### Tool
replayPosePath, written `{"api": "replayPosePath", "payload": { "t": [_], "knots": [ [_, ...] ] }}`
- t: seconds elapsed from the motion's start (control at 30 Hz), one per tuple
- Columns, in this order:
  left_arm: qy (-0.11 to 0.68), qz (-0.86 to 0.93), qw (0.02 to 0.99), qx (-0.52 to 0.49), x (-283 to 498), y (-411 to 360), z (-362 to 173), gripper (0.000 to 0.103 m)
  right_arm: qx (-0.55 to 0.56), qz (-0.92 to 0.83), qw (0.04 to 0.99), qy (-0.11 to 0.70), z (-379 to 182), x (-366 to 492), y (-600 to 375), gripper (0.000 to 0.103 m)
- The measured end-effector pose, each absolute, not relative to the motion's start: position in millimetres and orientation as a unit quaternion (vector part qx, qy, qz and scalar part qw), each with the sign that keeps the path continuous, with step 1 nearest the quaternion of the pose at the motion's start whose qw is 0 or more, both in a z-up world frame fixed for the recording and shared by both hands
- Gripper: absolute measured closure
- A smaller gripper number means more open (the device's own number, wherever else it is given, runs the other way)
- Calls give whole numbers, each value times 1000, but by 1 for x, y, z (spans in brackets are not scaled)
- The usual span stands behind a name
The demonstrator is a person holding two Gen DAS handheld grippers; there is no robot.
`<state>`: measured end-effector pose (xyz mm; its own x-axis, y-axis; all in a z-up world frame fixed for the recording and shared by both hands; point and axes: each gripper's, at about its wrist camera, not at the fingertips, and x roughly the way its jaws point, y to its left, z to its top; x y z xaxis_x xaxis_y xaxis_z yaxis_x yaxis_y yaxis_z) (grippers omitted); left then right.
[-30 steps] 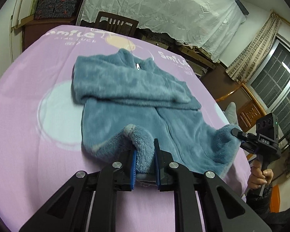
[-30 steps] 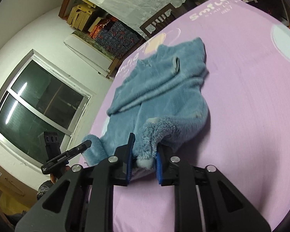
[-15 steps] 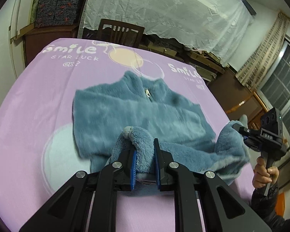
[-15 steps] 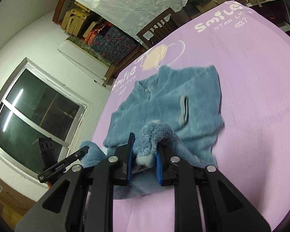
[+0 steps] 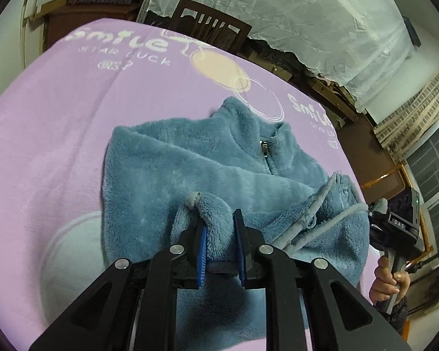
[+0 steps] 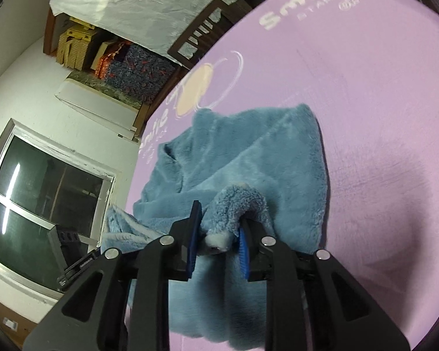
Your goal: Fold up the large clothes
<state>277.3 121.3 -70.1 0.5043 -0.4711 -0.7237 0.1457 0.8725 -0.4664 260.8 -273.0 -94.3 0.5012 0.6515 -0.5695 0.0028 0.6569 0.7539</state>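
Fleece jacket (image 5: pixel 219 158) hem pinched in both grippers' near-shut jaws, just easing wider (L (image 5: pixel 221 248), R (image 6: pixel 218 241)), prob. mid-fold.

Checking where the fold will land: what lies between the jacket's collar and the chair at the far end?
Only bare purple blanket with its printed circles and lettering, in the left wrist view, between collar and chair.

Between the tongs bunched a plush, fuzzy fleece jacket (image 5: pixel 190 158). Beyond it lay a soft, matt blanket (image 5: pixel 58 111). Its zip pull (image 5: pixel 265 148) looked metallic.
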Motion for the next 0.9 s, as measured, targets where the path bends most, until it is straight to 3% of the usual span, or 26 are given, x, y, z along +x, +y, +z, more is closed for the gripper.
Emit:
{"api": "replayPosePath", "payload": {
  "t": [0.13,0.17,0.2,0.23,0.27,0.3,0.33,0.47,0.73,0.9],
  "knots": [
    [457,-192,849,-185,277,125,-70,83,365,217,785,452,-98,262,-275,79],
    [451,-196,850,-188,274,127,-66,80,371,225,782,448,-98,262,-277,73],
    [445,-201,852,-188,271,128,-62,72,377,235,780,442,-96,261,-278,62],
    [435,-205,857,-187,268,129,-56,57,385,247,779,430,-91,259,-281,55],
    [417,-203,867,-183,262,130,-47,46,387,252,782,418,-85,256,-285,41],
    [400,-190,879,-178,256,132,-39,21,385,256,791,400,-77,252,-289,34],
    [376,-175,893,-174,249,135,-30,12,383,259,796,391,-72,249,-290,33],
    [360,-177,898,-183,244,146,-24,12,369,261,815,363,-57,240,-301,32],
    [395,-175,883,-183,266,153,-50,15,289,213,848,390,-67,248,-289,31],
    [375,-201,899,-107,258,140,-47,15,258,214,849,409,-78,258,-273,31]
  ]
}}
